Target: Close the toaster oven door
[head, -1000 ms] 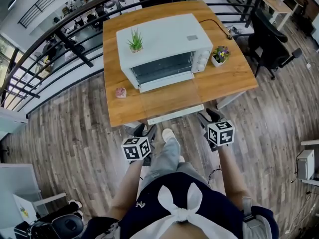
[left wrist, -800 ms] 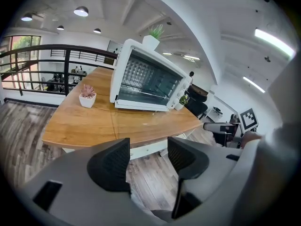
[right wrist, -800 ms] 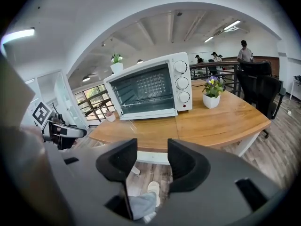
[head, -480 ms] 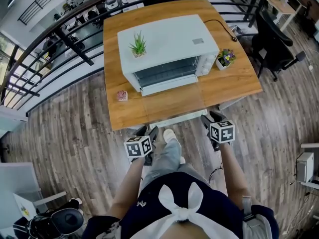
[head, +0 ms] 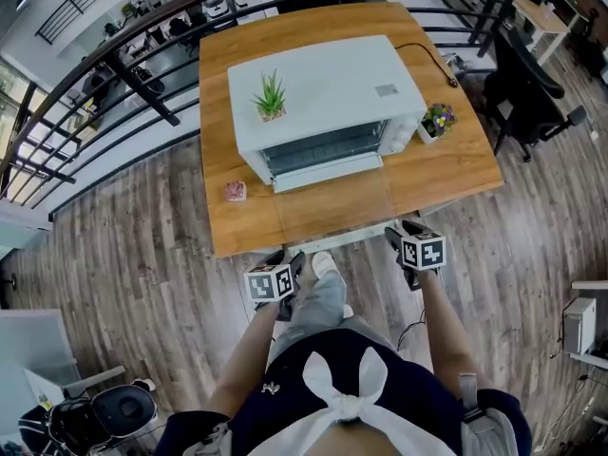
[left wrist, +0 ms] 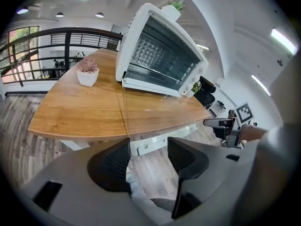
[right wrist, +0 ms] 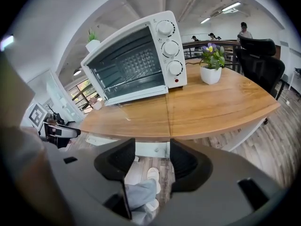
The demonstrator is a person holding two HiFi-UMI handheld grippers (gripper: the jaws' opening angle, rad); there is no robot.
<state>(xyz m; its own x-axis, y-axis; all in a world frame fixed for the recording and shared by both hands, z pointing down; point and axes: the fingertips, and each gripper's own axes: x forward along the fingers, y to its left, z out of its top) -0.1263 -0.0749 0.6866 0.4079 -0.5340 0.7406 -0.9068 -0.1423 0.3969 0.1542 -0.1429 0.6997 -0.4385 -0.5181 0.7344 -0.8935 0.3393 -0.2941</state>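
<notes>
Left gripper [left wrist: 148,149] agape — toaster oven [left wrist: 160,51], rack [right wrist: 133,82] inside

A pink succulent [head: 235,191] and a purple-flowered pot plant [head: 438,120] stand well apart on the wooden desk [head: 323,212]; a black office chair [head: 532,93] sits beside it, a railing [head: 142,91] behind

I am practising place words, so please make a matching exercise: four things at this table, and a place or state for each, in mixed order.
1 green plant
2 pink plant
3 purple flowers
4 oven door

A on the table, away from the knobs
B on the table, beside the knobs
C on top of the toaster oven
D open, folded down

Pairs: 1-C, 2-A, 3-B, 4-D
</notes>
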